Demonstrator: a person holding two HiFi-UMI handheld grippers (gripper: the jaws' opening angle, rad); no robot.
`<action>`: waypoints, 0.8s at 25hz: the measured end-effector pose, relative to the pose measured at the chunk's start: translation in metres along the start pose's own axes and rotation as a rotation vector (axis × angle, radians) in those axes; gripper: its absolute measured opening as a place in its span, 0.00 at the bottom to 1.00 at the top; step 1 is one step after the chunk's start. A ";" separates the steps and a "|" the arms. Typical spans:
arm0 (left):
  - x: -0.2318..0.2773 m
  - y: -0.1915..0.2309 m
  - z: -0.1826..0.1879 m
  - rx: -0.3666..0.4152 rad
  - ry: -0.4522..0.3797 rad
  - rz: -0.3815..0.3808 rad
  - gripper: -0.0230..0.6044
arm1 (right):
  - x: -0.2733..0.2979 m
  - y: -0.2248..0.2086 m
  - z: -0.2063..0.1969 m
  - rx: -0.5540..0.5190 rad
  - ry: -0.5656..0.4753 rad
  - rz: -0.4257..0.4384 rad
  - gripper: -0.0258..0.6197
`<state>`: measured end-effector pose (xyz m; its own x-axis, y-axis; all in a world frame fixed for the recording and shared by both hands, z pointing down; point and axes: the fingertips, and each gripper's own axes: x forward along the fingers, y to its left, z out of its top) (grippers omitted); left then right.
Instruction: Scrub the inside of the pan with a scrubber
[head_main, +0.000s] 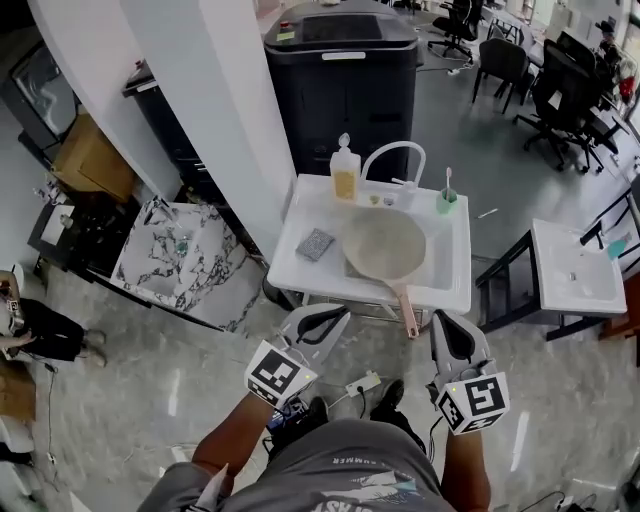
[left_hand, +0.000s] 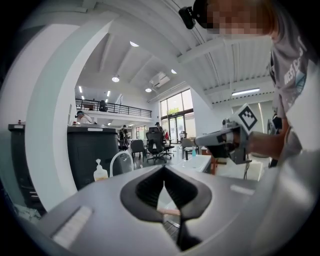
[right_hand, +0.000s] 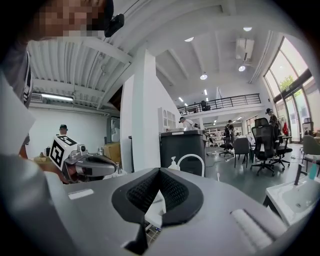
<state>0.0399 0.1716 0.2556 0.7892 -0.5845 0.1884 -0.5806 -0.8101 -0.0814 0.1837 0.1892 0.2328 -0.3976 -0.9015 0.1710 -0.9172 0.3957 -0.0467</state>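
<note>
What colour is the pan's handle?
Pinkish. The pan handle shows best in the head view.

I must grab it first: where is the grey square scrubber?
Head view: the grey square scrubber lies on the white sink's left ledge, just left of the round pan.

A round grey pan (head_main: 385, 243) lies flat at frame centre, pinkish handle pointing down, a flat grey scrubber (head_main: 315, 244) just left of it.

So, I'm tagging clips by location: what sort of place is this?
Likely an open-plan office or lab: a free-standing sink holding a pan, office chairs behind it, a mezzanine beyond.
</note>
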 end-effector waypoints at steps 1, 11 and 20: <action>0.009 -0.002 0.003 0.000 0.002 0.017 0.04 | 0.003 -0.010 0.003 -0.003 -0.003 0.019 0.04; 0.088 -0.021 0.021 0.010 0.017 0.116 0.04 | 0.022 -0.082 0.003 -0.004 -0.018 0.160 0.04; 0.104 -0.014 0.024 0.018 0.041 0.193 0.04 | 0.037 -0.111 0.007 0.001 -0.032 0.214 0.04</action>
<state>0.1348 0.1213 0.2533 0.6548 -0.7268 0.2076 -0.7163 -0.6843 -0.1367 0.2701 0.1104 0.2371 -0.5838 -0.8021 0.1258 -0.8119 0.5784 -0.0798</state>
